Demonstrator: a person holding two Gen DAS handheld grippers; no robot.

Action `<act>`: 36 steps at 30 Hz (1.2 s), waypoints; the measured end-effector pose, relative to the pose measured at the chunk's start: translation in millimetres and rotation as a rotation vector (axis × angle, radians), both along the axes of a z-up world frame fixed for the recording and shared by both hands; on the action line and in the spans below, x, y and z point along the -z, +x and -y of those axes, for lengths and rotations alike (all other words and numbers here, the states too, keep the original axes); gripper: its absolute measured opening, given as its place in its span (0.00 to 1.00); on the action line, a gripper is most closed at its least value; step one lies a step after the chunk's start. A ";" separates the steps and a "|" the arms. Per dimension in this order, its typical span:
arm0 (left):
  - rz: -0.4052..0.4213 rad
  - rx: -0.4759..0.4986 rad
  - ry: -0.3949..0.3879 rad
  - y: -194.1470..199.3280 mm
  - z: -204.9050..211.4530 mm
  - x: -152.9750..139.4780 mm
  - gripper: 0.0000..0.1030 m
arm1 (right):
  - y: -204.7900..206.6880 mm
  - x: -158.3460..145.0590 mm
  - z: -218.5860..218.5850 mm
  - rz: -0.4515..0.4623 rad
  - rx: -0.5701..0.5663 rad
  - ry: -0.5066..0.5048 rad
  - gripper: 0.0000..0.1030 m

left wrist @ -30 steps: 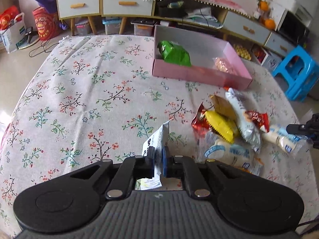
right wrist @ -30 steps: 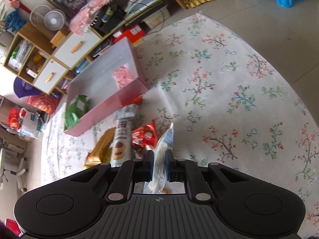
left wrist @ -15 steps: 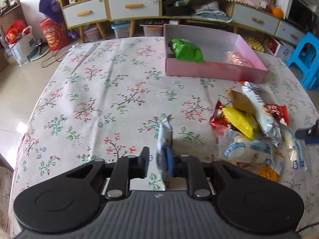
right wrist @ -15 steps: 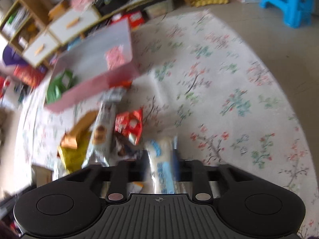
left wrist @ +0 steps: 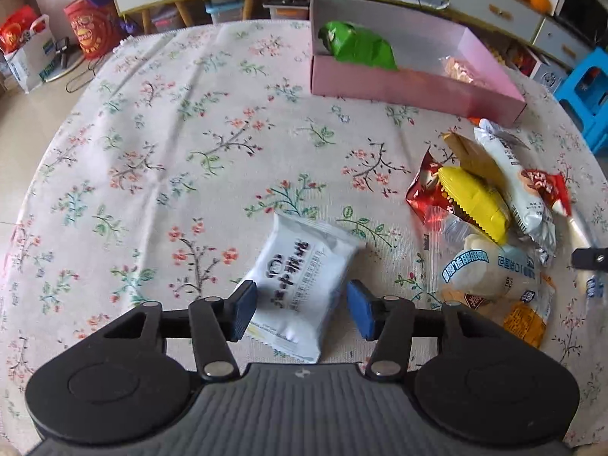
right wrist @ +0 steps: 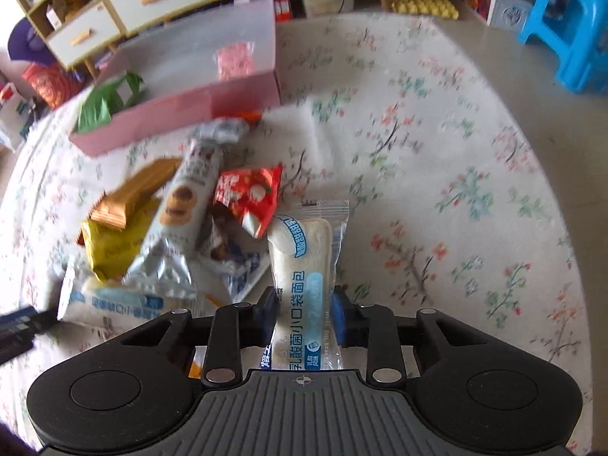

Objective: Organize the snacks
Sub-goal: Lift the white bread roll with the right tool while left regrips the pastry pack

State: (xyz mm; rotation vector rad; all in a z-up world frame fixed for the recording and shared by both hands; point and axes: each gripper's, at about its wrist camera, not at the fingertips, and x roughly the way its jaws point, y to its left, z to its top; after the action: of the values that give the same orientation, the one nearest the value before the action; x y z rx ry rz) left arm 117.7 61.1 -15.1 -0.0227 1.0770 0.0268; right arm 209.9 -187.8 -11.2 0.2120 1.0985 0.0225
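a white snack packet (left wrist: 300,285) with dark print lies flat on the flowered tablecloth (left wrist: 159,159) in the lower middle of the left wrist view, tilted with its top toward the upper right. the left gripper (left wrist: 302,309) is spread wide around its lower half, one blue pad on each side, neither pad pressing the wrapper.

in the right wrist view a clear-wrapped bread bag (right wrist: 306,277) with blue lettering stands lengthwise in the lower middle, running up from the right gripper (right wrist: 304,317). the blue pads sit right against both edges of the wrapper; whether they are pinching it or only flanking it cannot be told.

a loose pile of snacks (right wrist: 171,228) sits left of the bread bag: a yellow pack, a brown pack, a long silver cookie pack and a red packet. the same pile (left wrist: 490,209) shows at the right of the left view.

a pink box (left wrist: 418,83) lies toward the upper right of the left view, holding a green bag (left wrist: 361,45) at its left end and a small pinkish packet (left wrist: 459,70) further right. a blue stool (right wrist: 566,30) stands on the floor in the upper right of the right view.
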 end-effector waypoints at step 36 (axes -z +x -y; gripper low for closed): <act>0.047 -0.087 -0.169 4.5 -24.4 -14.7 0.08 | -8.3 -46.5 35.8 0.153 0.095 0.178 0.26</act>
State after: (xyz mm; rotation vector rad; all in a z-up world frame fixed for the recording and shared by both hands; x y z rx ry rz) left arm 122.2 85.5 -0.5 -0.2215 1.0289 0.0131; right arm 201.6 -223.6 35.4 0.4162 0.9328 0.0507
